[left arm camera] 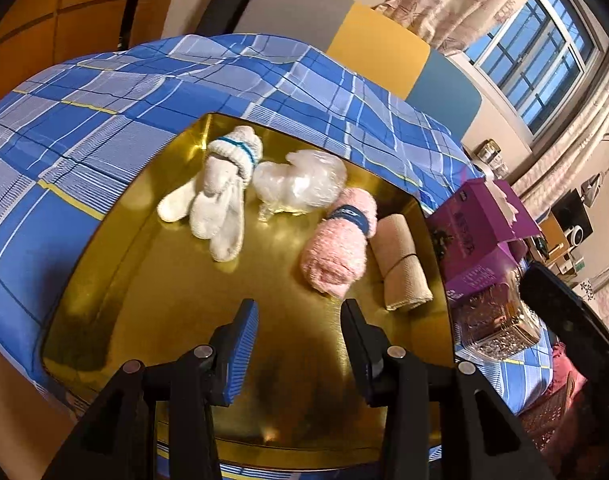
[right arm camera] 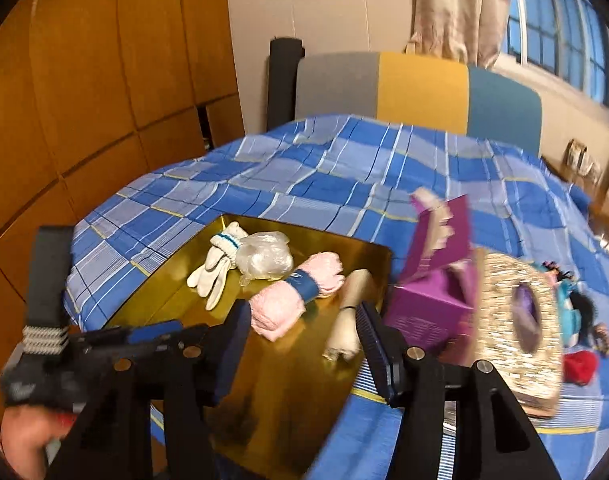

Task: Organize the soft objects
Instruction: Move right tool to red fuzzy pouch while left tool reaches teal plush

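1. Jaws of left gripper (left arm camera: 300,354) part-spread, nothing between them, hovering over bare near part of the tray (left arm camera: 144,288).
2. Jaws of right gripper (right arm camera: 304,344) spread, nothing pinched; they sit over the tray's right edge, near end of the beige roll (right arm camera: 350,320) showing in the gap. No earlier frame to compare.
3. Gold tray lies flat on the bed (left arm camera: 84,120); four soft things in it, all toward the far and right side.
4. White gloves (left arm camera: 220,196), cuffs rolled with a blue stripe, fingers pointing toward camera; far-left of the group.
5. Clear plastic bag (left arm camera: 300,182), crumpled, just right of the gloves, touching the cuff.
6. Pink roll (left arm camera: 338,248), fuzzy, with a blue band round it; right of the bag, its far end looks to touch it.
7. Beige roll, thin band round the middle, beside the pink roll against the tray's right wall.
8. Purple box (left arm camera: 476,240) open, just off the tray's right edge on the bed.
9. Glittery box (right arm camera: 516,332) with an oval hole, right of the purple box, motion-blurred.
10. Doll (right arm camera: 572,304) and a red thing (right arm camera: 580,366) further right on the bed.
11. Bed has a blue plaid sheet; headboard (right arm camera: 420,92) grey, yellow, teal.
12. Left gripper's strap and a hand (right arm camera: 28,436) at bottom left of right wrist view.
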### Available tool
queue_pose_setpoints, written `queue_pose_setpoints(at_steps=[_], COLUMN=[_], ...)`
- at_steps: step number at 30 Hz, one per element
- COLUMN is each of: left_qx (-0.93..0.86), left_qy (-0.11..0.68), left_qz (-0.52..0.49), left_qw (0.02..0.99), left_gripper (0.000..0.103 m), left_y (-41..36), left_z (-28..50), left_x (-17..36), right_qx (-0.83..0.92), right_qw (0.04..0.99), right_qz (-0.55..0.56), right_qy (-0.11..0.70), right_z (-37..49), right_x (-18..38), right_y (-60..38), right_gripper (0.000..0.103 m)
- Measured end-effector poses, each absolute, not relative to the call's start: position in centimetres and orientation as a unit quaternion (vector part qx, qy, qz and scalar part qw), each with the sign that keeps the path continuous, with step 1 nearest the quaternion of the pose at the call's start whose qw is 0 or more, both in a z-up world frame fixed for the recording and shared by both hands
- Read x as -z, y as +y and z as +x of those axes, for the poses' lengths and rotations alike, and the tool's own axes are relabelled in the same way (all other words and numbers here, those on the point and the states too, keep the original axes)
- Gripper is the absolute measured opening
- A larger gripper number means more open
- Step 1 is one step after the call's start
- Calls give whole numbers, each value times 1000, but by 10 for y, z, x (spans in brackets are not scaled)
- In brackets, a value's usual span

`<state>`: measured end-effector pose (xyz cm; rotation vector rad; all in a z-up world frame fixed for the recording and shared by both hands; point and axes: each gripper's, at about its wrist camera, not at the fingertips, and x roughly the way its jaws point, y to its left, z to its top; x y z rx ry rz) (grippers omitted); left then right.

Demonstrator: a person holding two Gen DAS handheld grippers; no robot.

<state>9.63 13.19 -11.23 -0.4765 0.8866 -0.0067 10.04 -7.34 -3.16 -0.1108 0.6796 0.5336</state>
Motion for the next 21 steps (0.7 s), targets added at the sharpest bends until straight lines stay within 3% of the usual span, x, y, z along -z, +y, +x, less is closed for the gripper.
queue_pose_setpoints(at_steps=[8,12,21], left_qx=[44,60,96], left_qy=[425,432,440], left_qz=[-214,-199,-163], left_qw=[879,877,878], left_gripper=[44,57,57], left_y=[100,79,37], left_z=[94,92,85], left_x=[107,106,101], right_qx=[-220,-177,-79], right_qw=[927,934,930], right_qz=[-36,-18,20], right_qy=[303,309,359], right_z=[82,85,101], right_x=[9,10,39], right_y=[-140,-180,-273], right_gripper=[62,65,67])
